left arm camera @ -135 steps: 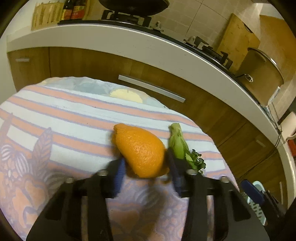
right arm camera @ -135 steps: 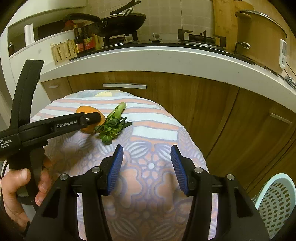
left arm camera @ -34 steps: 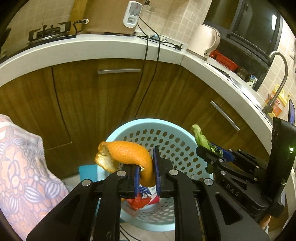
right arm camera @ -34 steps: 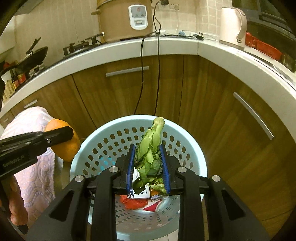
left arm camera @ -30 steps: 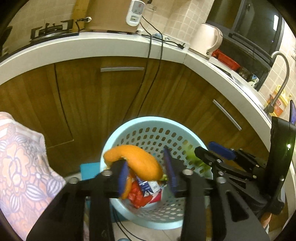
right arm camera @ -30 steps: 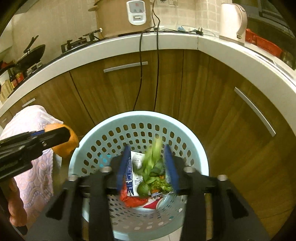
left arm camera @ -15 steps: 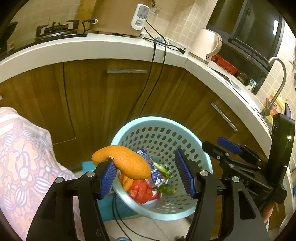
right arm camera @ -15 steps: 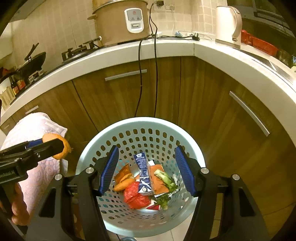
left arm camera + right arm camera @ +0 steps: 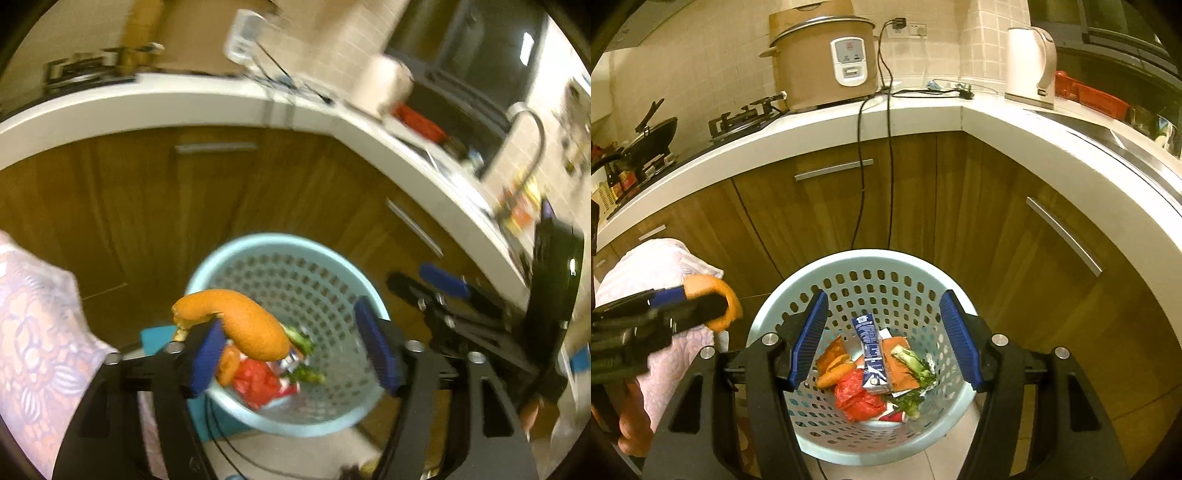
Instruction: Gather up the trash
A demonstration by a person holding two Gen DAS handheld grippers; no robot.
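Left claw (image 9: 291,350) jaws opening; orange peel (image 9: 240,325) rests against its left pad, above the basket (image 9: 295,243). Right claw (image 9: 882,343) released, empty, basket directly below.

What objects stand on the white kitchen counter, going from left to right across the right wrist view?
Black frying pan → black gas burner → tan rice cooker with a white control panel → cream electric kettle → red plastic basket.

left gripper (image 9: 291,347) opening, right gripper (image 9: 882,343) spread
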